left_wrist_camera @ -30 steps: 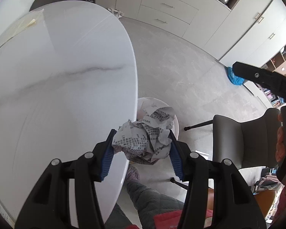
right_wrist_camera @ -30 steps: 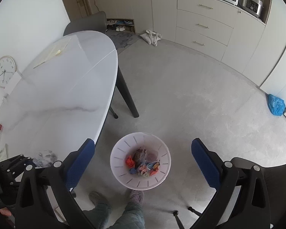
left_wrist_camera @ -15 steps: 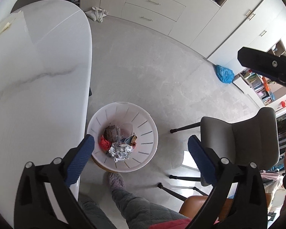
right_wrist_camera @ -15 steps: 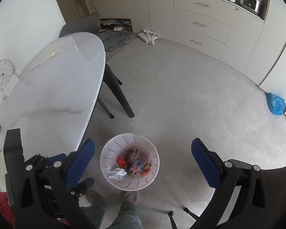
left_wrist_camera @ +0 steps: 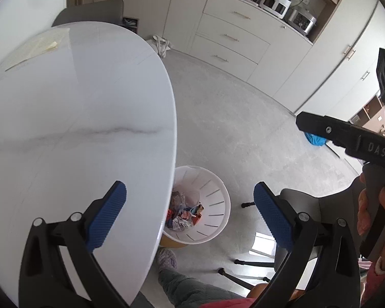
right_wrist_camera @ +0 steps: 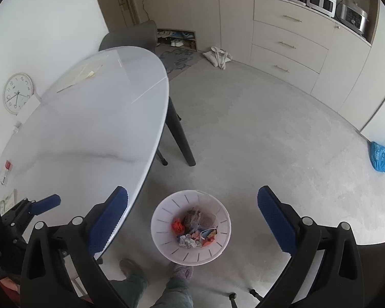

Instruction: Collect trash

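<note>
Table (right_wrist_camera: 89, 118): white oval marble top w/ grey vein, dark legs; near edge overhangs part of bin in left wrist view.
Floor (right_wrist_camera: 256, 138): grey, bin standing on it.
Bin (right_wrist_camera: 219, 250): white slotted basket beside table edge, just ahead of person's slippered feet (right_wrist_camera: 183, 272).
Trash (right_wrist_camera: 195, 231): crumpled paper wad, red scrap, coloured wrappers, all heaped at bin bottom.
L gripper (left_wrist_camera: 190, 213): blue pads spread wide, nothing between; left pad over table top, right pad over floor side.
R gripper (right_wrist_camera: 192, 218): fingers apart, empty, hanging directly above bin.
</note>
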### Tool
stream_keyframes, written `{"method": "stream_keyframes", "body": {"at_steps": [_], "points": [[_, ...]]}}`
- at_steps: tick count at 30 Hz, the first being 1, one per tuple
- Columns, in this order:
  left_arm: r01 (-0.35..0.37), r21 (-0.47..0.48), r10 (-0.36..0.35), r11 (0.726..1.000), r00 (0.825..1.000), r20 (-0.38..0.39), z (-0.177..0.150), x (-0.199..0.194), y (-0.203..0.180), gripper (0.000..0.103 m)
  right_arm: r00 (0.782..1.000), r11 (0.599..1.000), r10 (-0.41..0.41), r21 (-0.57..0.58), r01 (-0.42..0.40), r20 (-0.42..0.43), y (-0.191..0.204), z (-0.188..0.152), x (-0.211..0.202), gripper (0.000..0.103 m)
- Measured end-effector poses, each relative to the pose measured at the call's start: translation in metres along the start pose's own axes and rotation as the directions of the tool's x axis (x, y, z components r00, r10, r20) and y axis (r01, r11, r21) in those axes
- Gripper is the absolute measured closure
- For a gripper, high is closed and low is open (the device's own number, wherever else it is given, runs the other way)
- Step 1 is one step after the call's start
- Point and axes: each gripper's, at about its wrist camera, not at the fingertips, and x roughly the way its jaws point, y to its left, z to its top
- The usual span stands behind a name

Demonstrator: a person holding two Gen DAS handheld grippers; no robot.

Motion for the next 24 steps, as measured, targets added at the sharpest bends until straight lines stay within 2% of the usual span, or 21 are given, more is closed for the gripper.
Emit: {"method": "stream_keyframes", "body": {"at_steps": [6, 14, 19, 24], "points": [[-0.113, -0.091, 0.120, 0.989, 0.989, 0.084, 0.004, -0.062, 0.051, 0.008, 0.998, 0.995, 0.067, -0.080, -0.065, 0.021, 0.060, 0.014, 0.004, 0.003], [-0.268, -0.218, 0.295, 0.939, 0.949, 0.106, -0.011, -0.135, 0.148, 0.008, 0.978, 0.966, 0.208, -0.160, -0.204, 0.005, 0.173, 0.017, 0.018, 0.003], [-0.304, -0.264, 0.341, 0.915, 0.934, 0.105, -0.026, -0.164, 0.196, 0.008, 0.967, 0.945, 0.253, -0.211, -0.250, -0.012, 0.234, 0.014, 0.023, 0.003], [-0.312, -0.284, 0.352, 0.907, 0.931, 0.101, -0.035, -0.176, 0.227, 0.008, 0.963, 0.933, 0.266, -0.243, -0.266, -0.034, 0.274, 0.008, 0.025, 0.003]]}}
